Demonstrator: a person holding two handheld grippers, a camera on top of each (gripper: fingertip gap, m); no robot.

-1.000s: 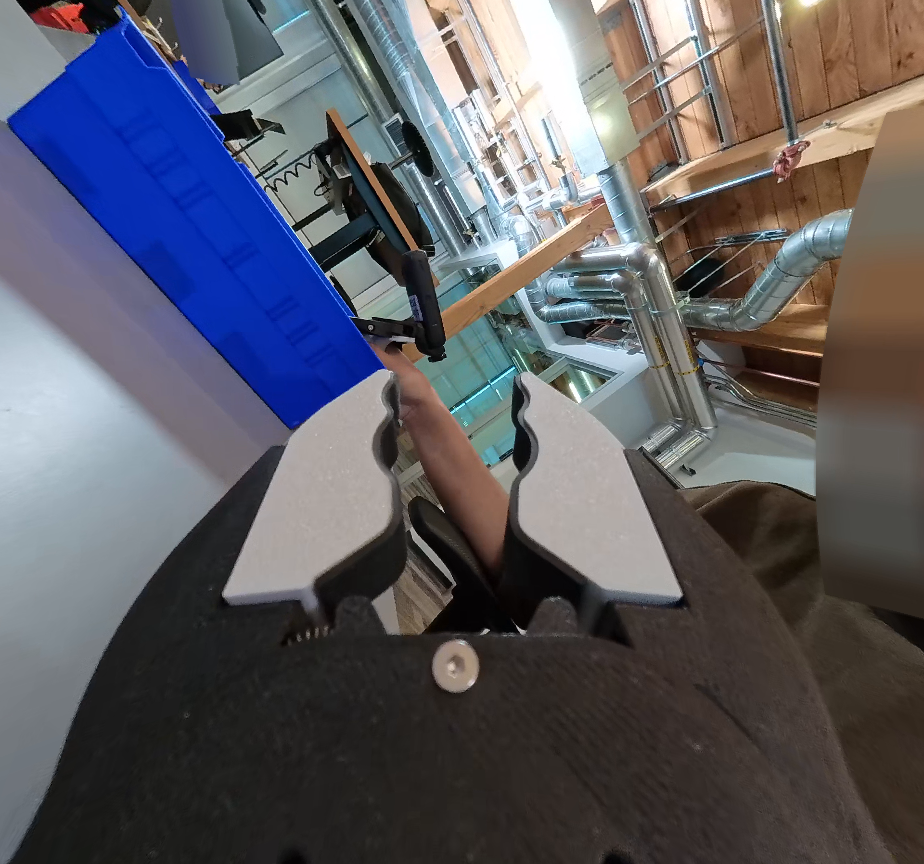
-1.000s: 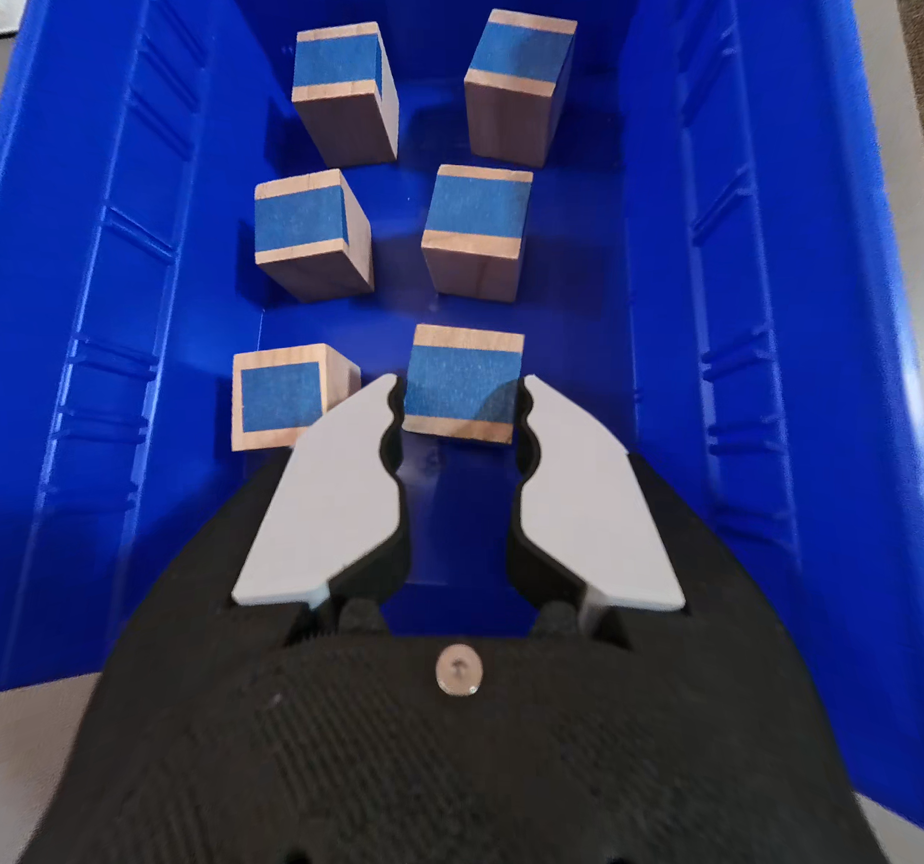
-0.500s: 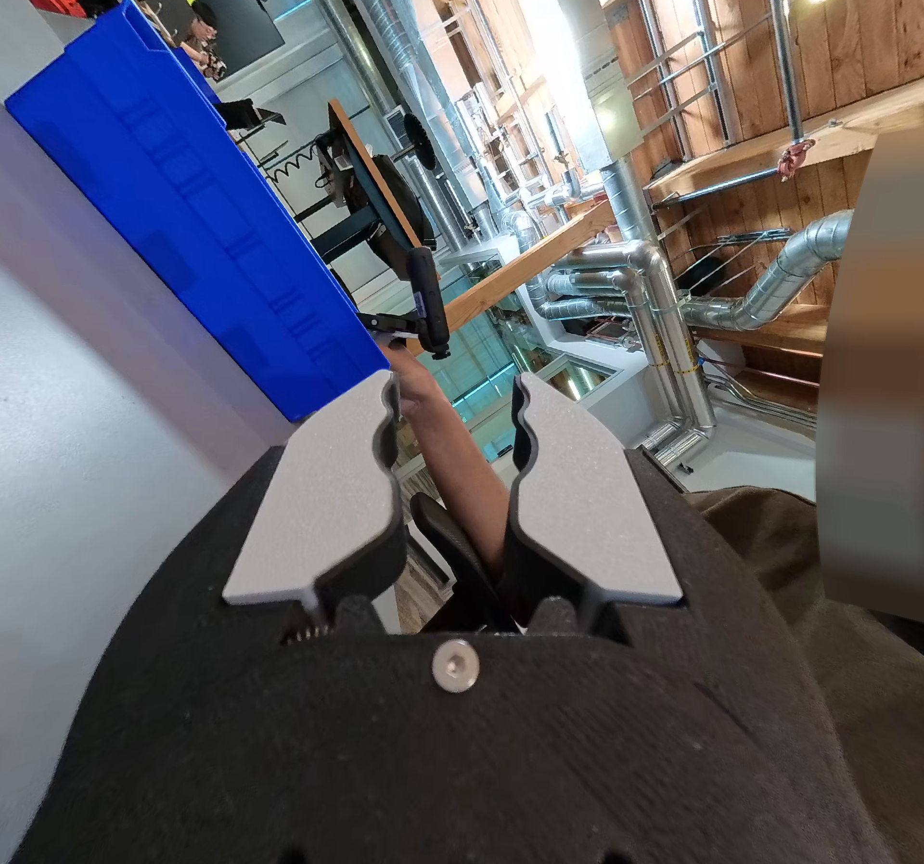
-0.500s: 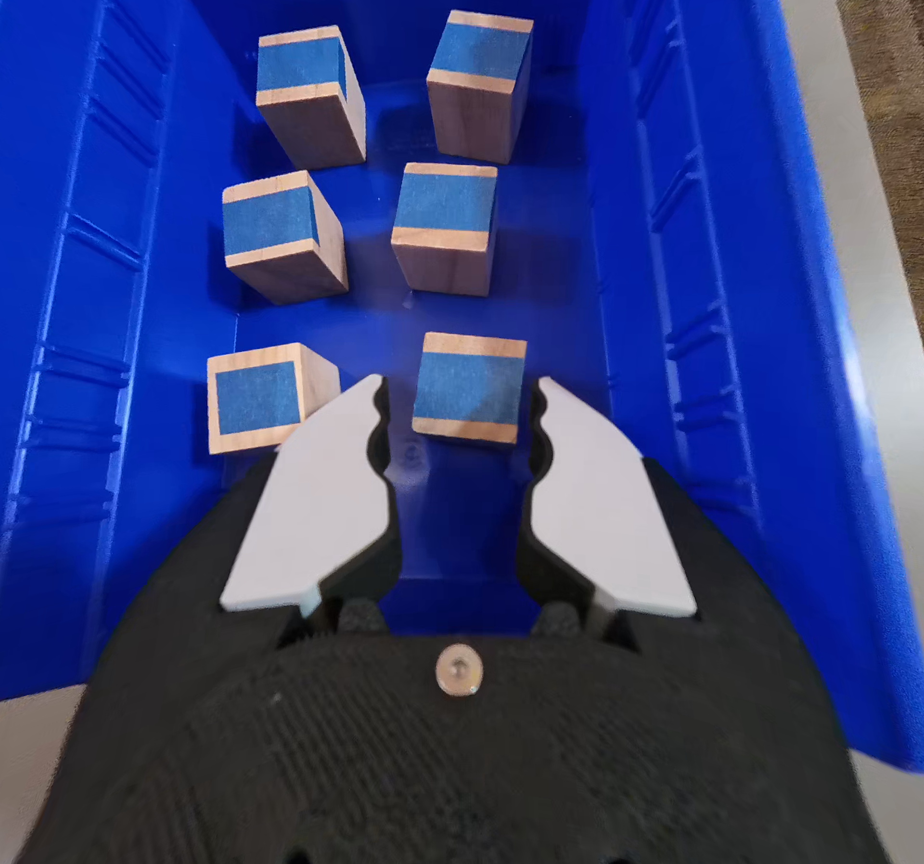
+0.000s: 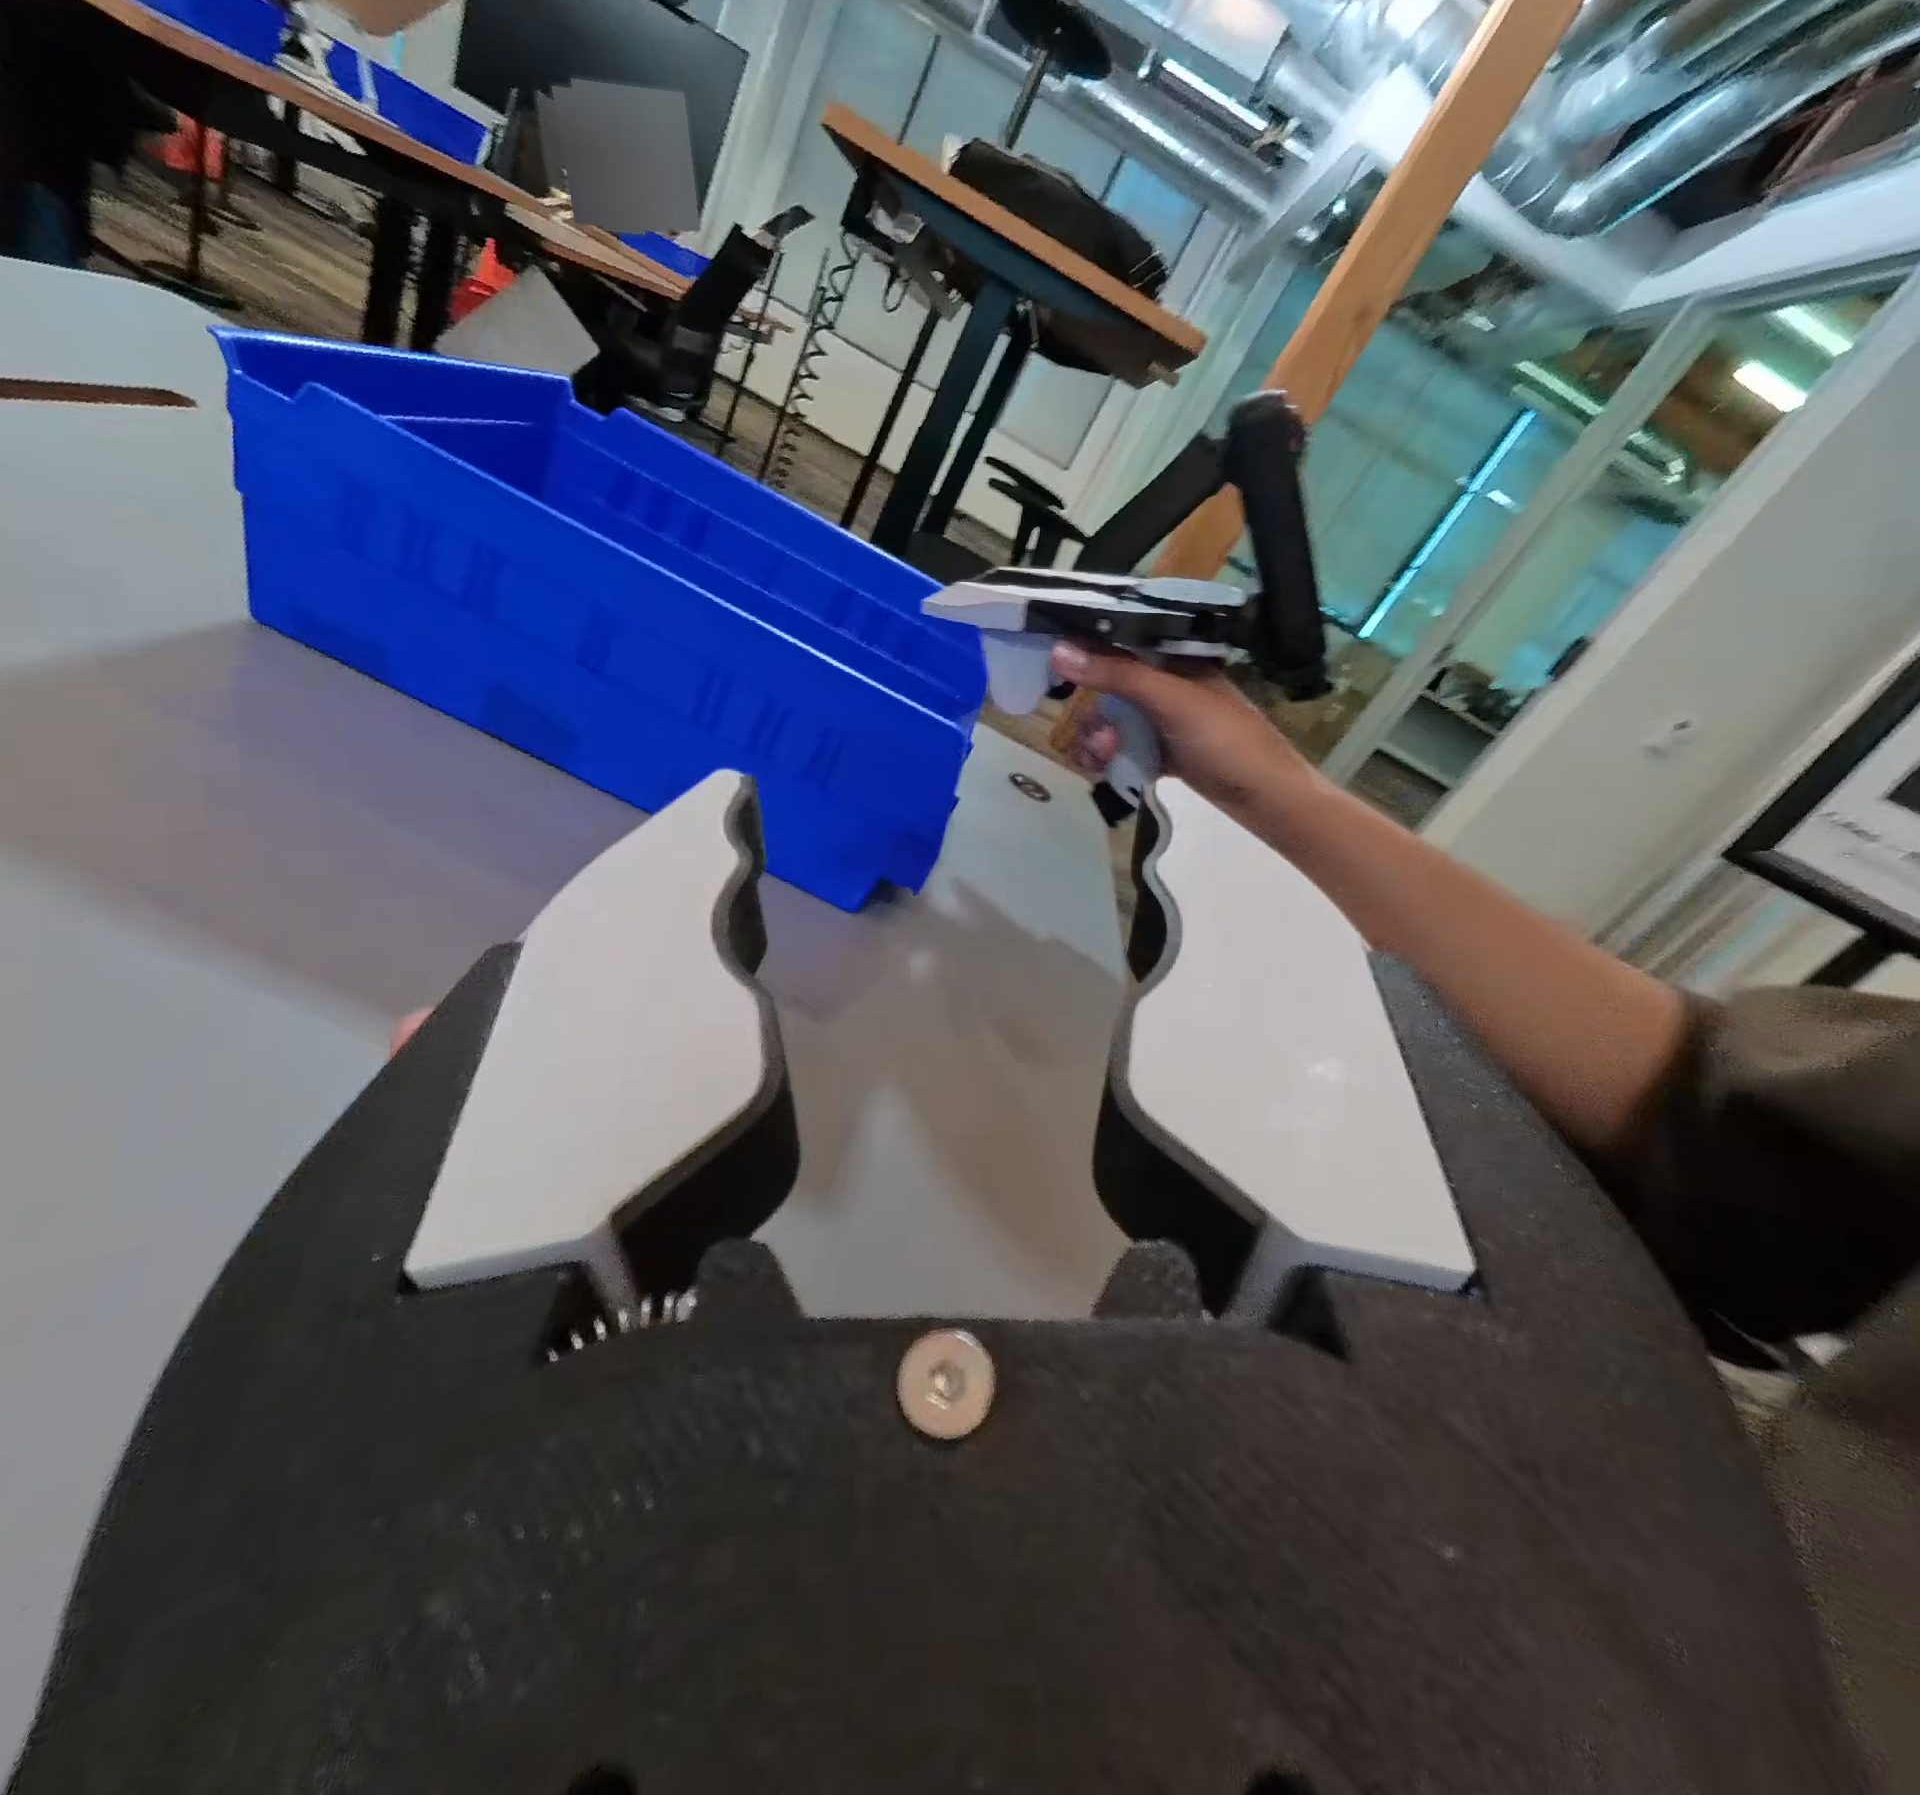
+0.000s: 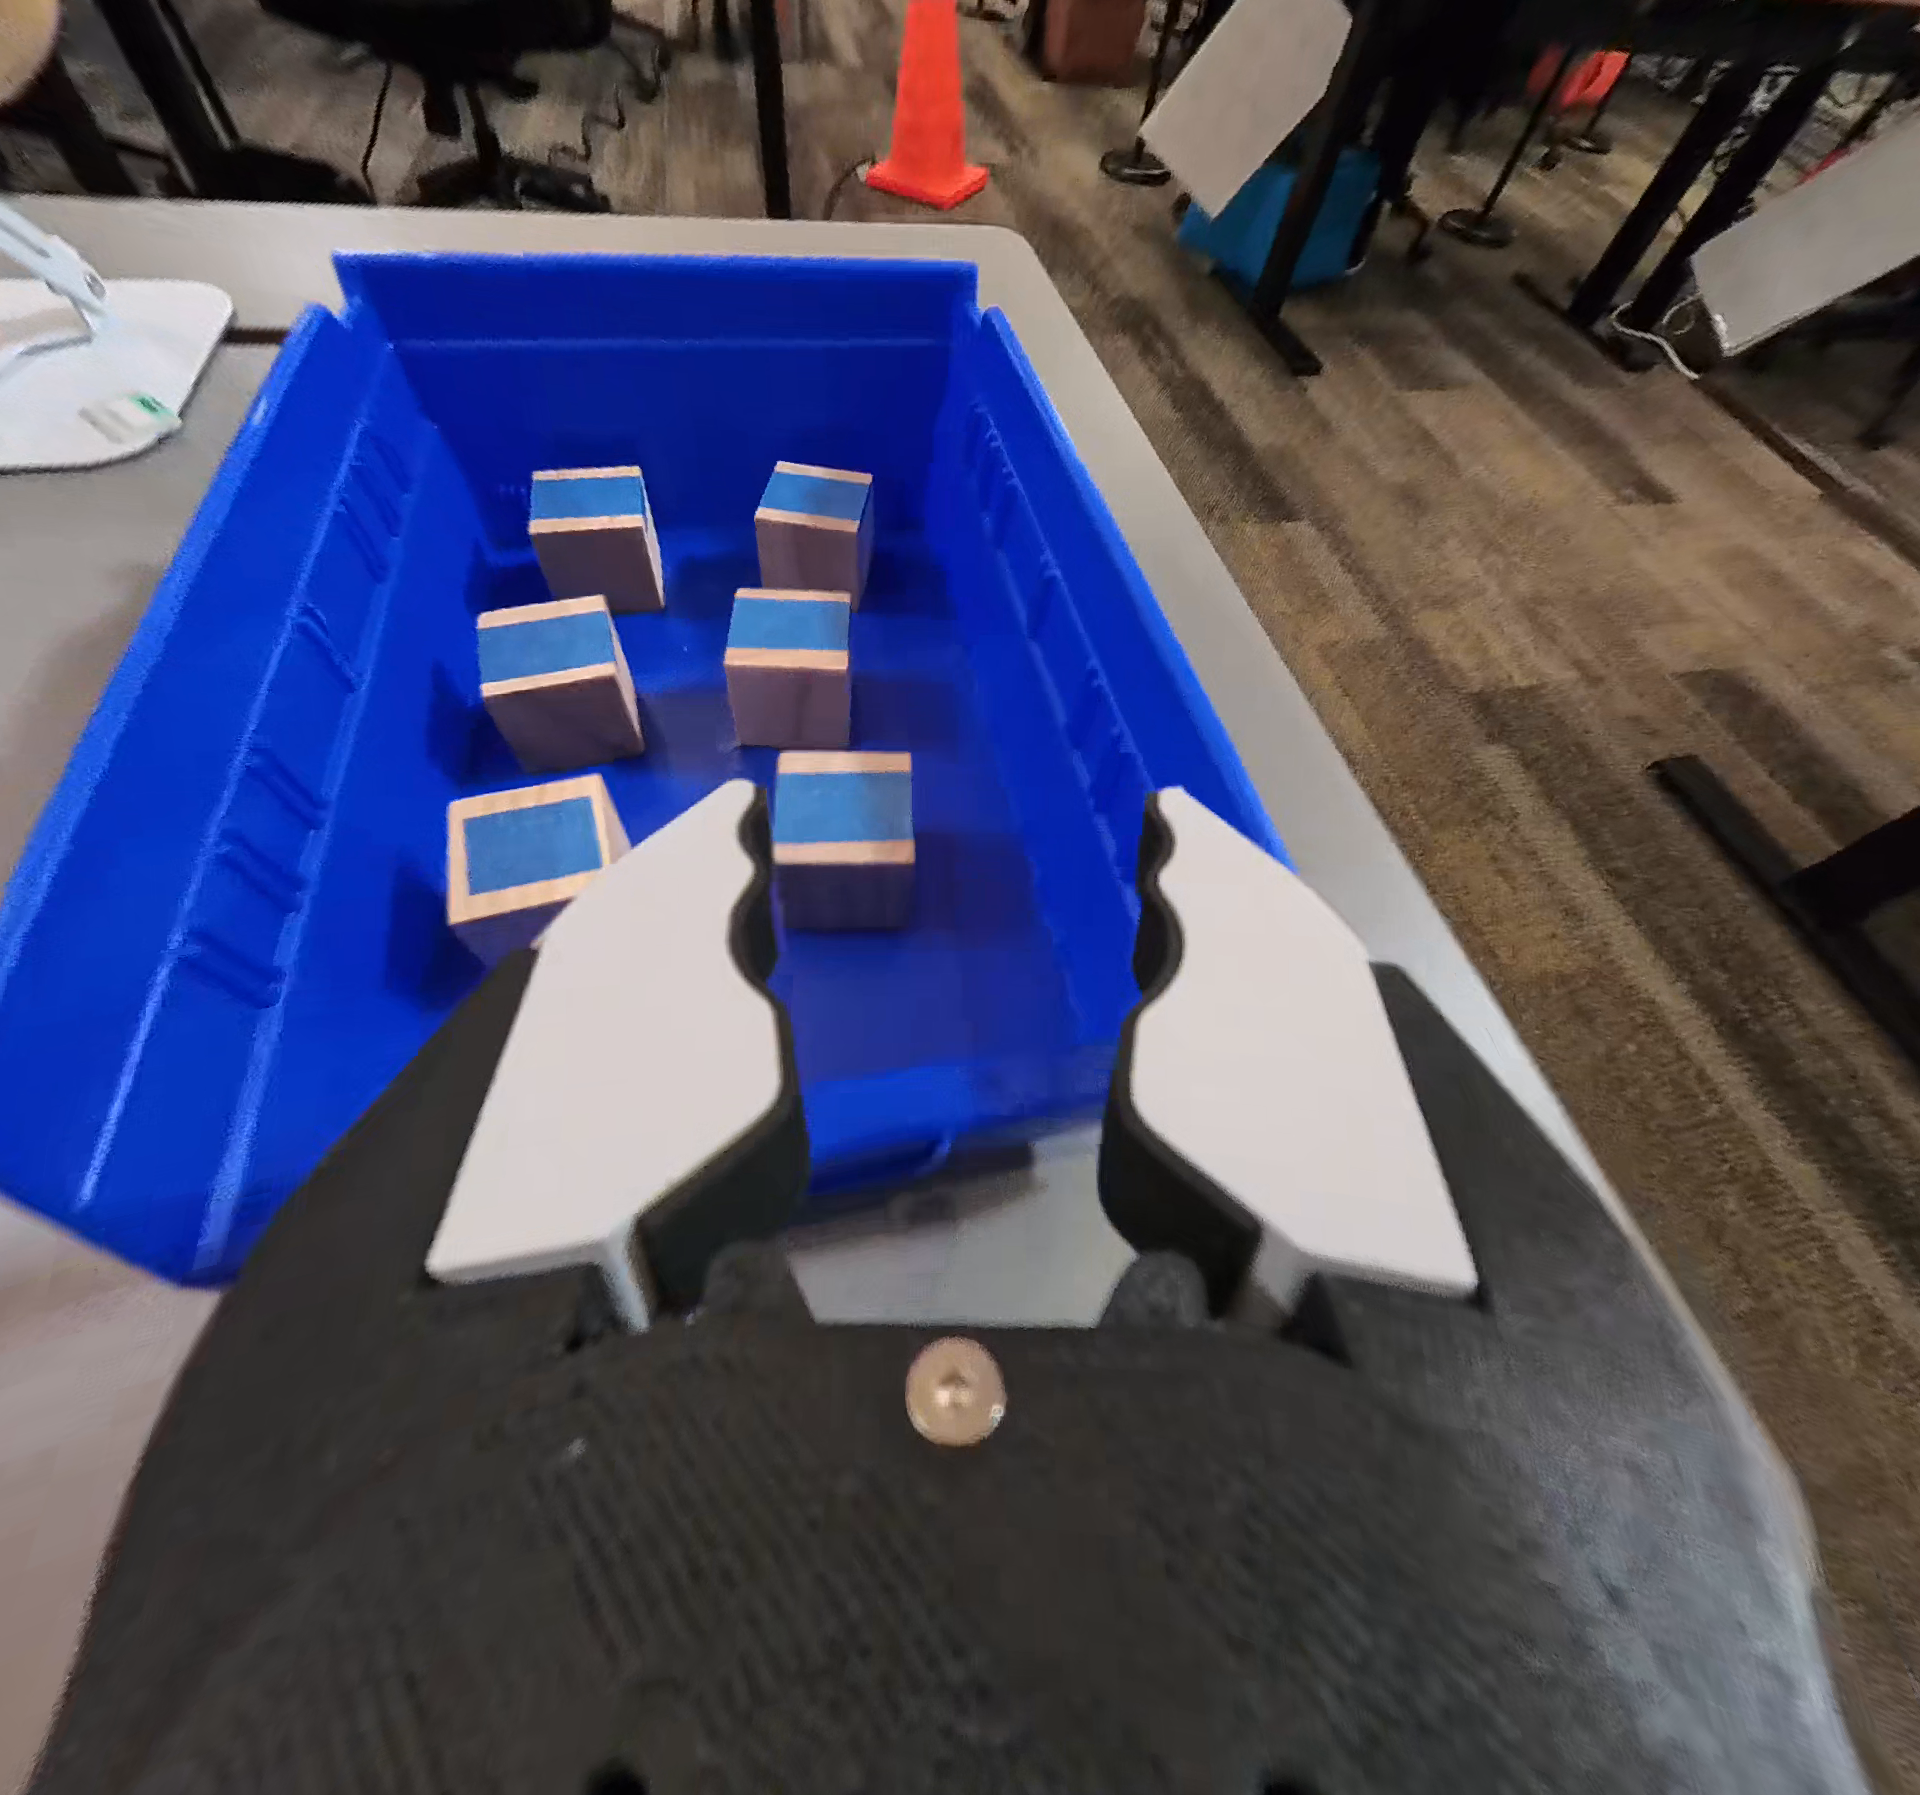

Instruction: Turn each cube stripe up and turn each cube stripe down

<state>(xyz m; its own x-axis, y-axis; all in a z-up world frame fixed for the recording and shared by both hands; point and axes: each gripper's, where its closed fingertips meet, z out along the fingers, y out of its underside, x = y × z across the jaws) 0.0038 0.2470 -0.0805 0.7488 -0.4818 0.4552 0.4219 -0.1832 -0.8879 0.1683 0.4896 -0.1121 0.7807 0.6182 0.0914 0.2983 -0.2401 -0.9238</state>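
A grey table [image 5: 208, 810] in a workshop carries a blue bin [image 5: 582, 592]. In the left wrist view, the left gripper [image 5: 940, 795] is spread wide and empty over the table. In the right wrist view, the right gripper [image 6: 951, 810] gapes wide above the bin's near end; six wooden cubes [image 6: 788, 665] sit inside, blue stripes up.

Plenty of open floor is left in the blue bin [image 6: 312, 706] in front of the six cubes [image 6: 842, 836]. The gaps between cubes are narrower, and the sides are hemmed in by tall walls.
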